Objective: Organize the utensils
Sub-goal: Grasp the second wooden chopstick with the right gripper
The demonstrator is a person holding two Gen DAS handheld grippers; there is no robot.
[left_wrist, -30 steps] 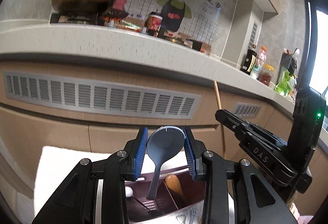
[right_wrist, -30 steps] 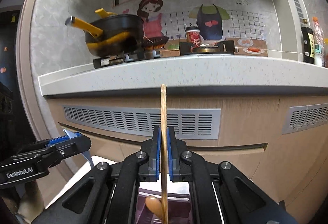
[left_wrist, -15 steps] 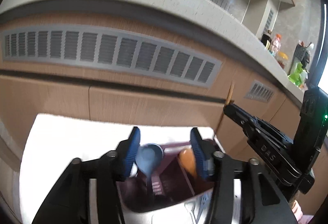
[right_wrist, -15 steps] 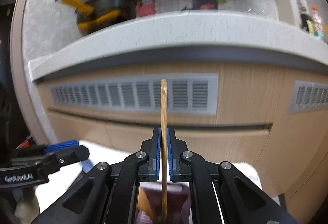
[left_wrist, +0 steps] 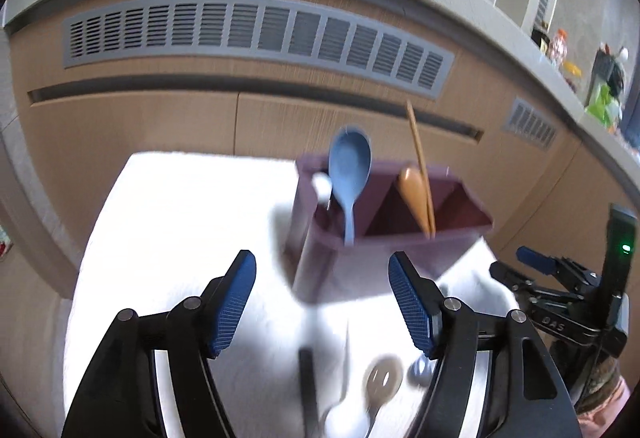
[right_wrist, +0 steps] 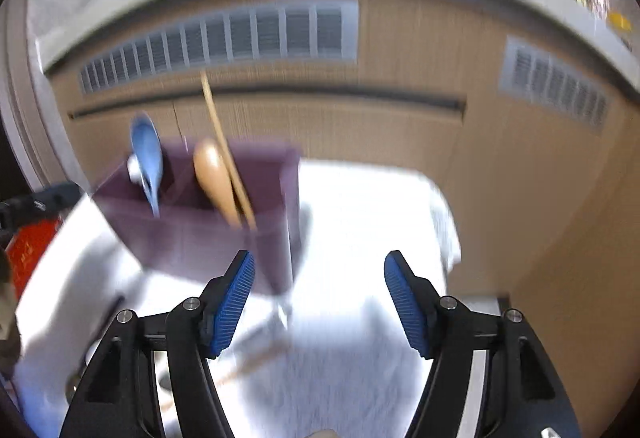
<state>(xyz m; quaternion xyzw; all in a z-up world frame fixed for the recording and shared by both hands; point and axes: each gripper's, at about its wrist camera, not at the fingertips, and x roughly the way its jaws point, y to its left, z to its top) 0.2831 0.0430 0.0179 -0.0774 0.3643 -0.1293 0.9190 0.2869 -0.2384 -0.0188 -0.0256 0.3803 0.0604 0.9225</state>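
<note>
A purple utensil holder [left_wrist: 384, 250] stands on a white cloth [left_wrist: 184, 222]. In it stand a blue spoon [left_wrist: 349, 165], a wooden spoon [left_wrist: 414, 189], a wooden chopstick [left_wrist: 418, 145] and a white-tipped utensil [left_wrist: 322, 183]. My left gripper [left_wrist: 322, 302] is open and empty, just in front of the holder. My right gripper [right_wrist: 320, 298] is open and empty, to the right of the holder [right_wrist: 208, 230]; the blue spoon [right_wrist: 146, 153] and the chopstick [right_wrist: 224, 141] show there too. The right gripper also shows in the left wrist view [left_wrist: 552, 278].
Loose utensils lie on the cloth near me: a beige slotted spoon [left_wrist: 382, 382], a black handle [left_wrist: 308, 386] and a bluish piece [left_wrist: 420, 374]. Wooden cabinet fronts with grey vents [left_wrist: 256, 33] rise behind. A red packet [right_wrist: 28, 254] sits at the left.
My left gripper let go of the blue spoon and my right gripper let go of the chopstick; both now stand in the holder. Both grippers opened and pulled back and down.
</note>
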